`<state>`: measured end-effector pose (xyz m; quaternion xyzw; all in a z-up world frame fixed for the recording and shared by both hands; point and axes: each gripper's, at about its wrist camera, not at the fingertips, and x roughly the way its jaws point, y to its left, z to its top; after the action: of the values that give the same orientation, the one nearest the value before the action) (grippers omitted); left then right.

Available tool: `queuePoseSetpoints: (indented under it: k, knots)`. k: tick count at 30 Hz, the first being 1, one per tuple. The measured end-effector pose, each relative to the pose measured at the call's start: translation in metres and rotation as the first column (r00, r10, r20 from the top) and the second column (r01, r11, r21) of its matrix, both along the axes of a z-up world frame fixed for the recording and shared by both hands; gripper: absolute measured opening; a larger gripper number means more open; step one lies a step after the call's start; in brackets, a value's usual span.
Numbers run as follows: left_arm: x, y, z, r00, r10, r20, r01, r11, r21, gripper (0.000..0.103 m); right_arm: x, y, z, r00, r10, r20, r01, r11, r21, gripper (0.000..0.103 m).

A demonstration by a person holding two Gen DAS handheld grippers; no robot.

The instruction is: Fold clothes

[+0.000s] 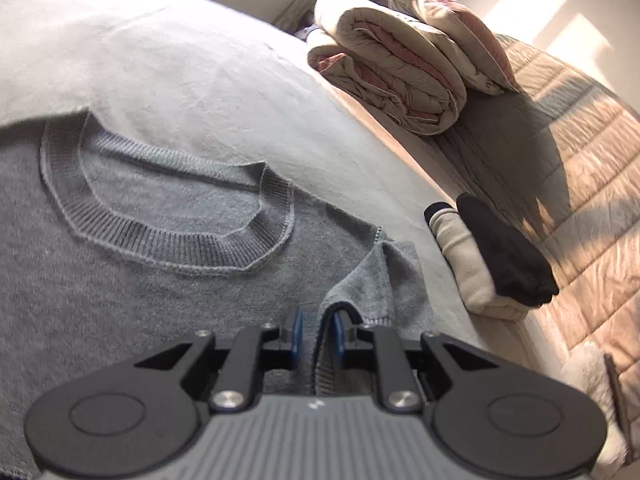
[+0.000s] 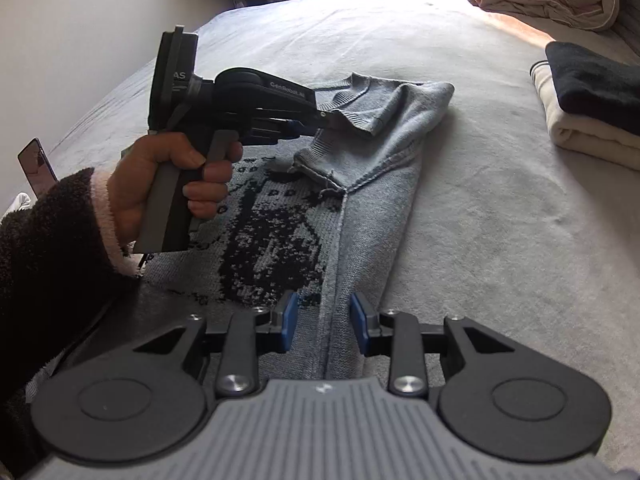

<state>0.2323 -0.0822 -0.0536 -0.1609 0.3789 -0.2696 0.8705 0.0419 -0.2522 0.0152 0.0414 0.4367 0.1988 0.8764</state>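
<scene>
While the left fingers [image 1: 316, 334] pinch a lifted sleeve cuff [image 1: 332, 312], the sweater [image 2: 360, 200] runs lengthwise ahead between the right fingers [image 2: 324, 322], which gape empty.

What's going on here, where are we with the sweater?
A person is folding a grey sweater on the bed. The left gripper is shut on a sweater edge near the collar, lifting it slightly. The right gripper is open, its pads either side of the folded sleeve lower down. One side is already folded in. A folded black and cream stack sits to the right.
</scene>
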Motion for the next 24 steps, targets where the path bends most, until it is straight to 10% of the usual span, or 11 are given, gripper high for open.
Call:
queuePoseSetpoints:
  k: [6, 13, 18, 21, 24]
  knots:
    - [-0.028, -0.034, 0.016, 0.935, -0.246, 0.257, 0.152, 0.929, 0.338, 0.058, 0.001, 0.008, 0.002, 0.998, 0.006, 0.063, -0.004, 0.999, -0.037, 0.034]
    - [-0.03, -0.063, 0.006, 0.863, -0.406, 0.301, 0.196, 0.818, 0.541, 0.057, 0.008, 0.016, -0.007, 0.997, 0.038, 0.063, -0.036, 0.999, -0.024, 0.034]
    - [-0.006, -0.052, 0.008, 0.932, -0.25, 0.261, 0.131, 0.907, 0.401, 0.012, 0.007, 0.024, -0.021, 0.995, 0.06, 0.083, -0.045, 0.984, -0.174, 0.032]
    - [0.018, -0.015, -0.002, 0.995, -0.025, 0.095, 0.015, 0.994, 0.111, 0.009, 0.007, 0.023, -0.021, 0.995, 0.063, 0.081, -0.047, 0.983, -0.18, 0.031]
    - [0.026, 0.005, -0.015, 0.999, 0.034, -0.031, -0.036, 0.997, -0.066, 0.009, 0.005, 0.023, -0.022, 0.995, 0.067, 0.073, -0.052, 0.981, -0.186, 0.031]
